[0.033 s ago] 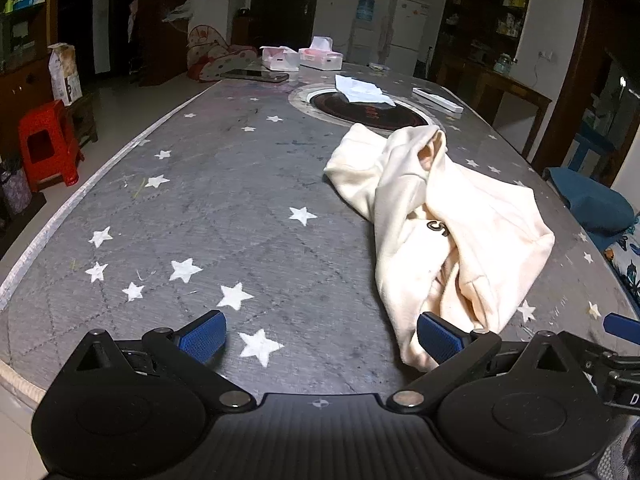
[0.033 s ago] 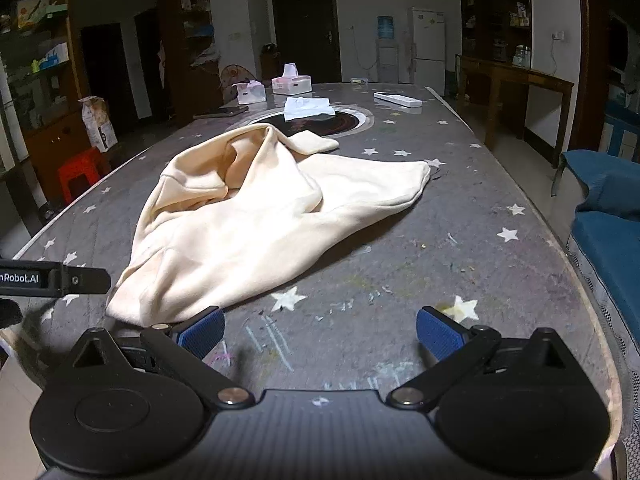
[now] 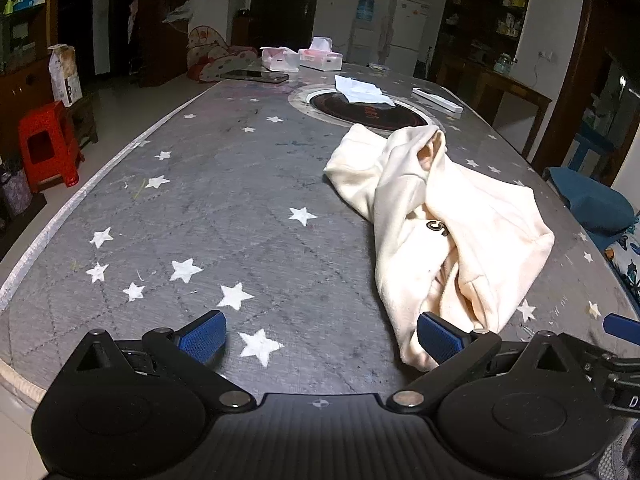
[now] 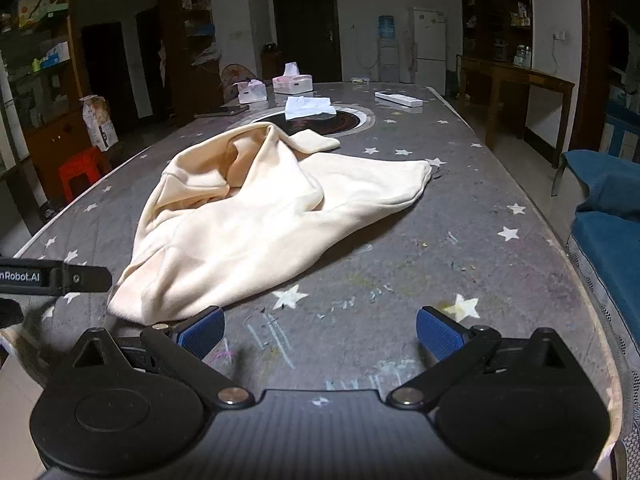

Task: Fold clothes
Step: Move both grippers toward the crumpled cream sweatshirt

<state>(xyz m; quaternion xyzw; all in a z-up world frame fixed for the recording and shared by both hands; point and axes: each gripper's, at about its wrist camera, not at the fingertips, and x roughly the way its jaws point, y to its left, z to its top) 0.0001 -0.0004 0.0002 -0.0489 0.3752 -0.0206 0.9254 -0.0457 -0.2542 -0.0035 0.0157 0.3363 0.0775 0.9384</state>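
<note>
A crumpled cream fleece garment (image 4: 256, 220) lies in a heap on a grey star-patterned table (image 3: 224, 200), not yet spread or folded. Both tongs gape wide and empty: the left gripper (image 3: 320, 338) just left of its near hem, the right gripper (image 4: 318, 334) just right. Next, probably, each must find an edge to pull flat.

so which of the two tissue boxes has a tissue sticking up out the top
The white and pink tissue box on the right, as the right wrist view shows it; the smaller one beside it shows none.
</note>
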